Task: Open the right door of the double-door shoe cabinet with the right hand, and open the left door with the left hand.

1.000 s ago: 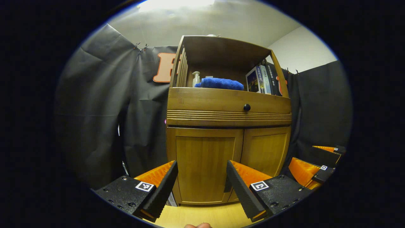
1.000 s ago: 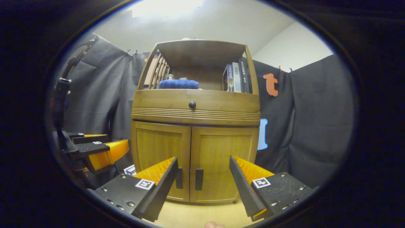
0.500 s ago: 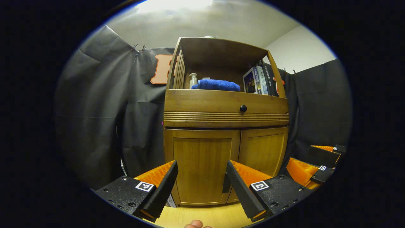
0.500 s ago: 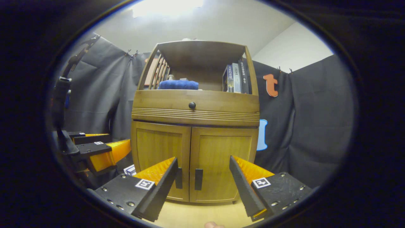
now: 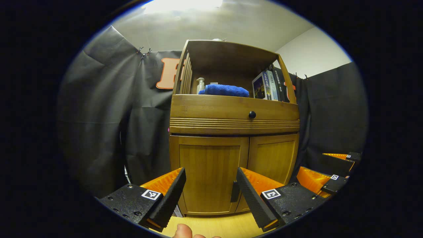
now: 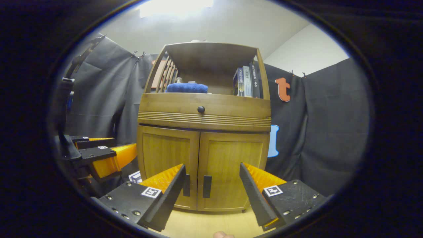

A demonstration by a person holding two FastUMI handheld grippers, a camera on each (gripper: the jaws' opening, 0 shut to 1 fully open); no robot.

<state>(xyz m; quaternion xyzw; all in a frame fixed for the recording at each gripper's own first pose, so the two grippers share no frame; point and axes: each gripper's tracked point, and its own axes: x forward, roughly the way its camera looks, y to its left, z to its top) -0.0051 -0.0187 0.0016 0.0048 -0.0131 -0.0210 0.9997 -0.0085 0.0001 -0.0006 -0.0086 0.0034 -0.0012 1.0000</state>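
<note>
The shoe cabinet (image 6: 203, 148) stands at 12 o'clock, both doors closed. The left gripper (image 5: 211, 188) and right gripper (image 6: 211, 185) have jaws wide apart, holding nothing.

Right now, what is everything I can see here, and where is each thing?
Shoe cabinet: one, brown wood, standing on a pale floor against the black cloth wall.
Doors: two, brown, both shut; left door, right door.
Door handles: two, dark, side by side at the middle seam.
Drawer knob: one, black, above the doors.
Towel: one, blue, folded on the open shelf.
Bottle: one, pale, left of the towel.
Books: several, upright at the shelf's right.
Thumb tip: one, at the bottom edge of the left gripper view.
Left tongs: open, short of the cabinet.
Right tongs: open, short of the cabinet.
</note>
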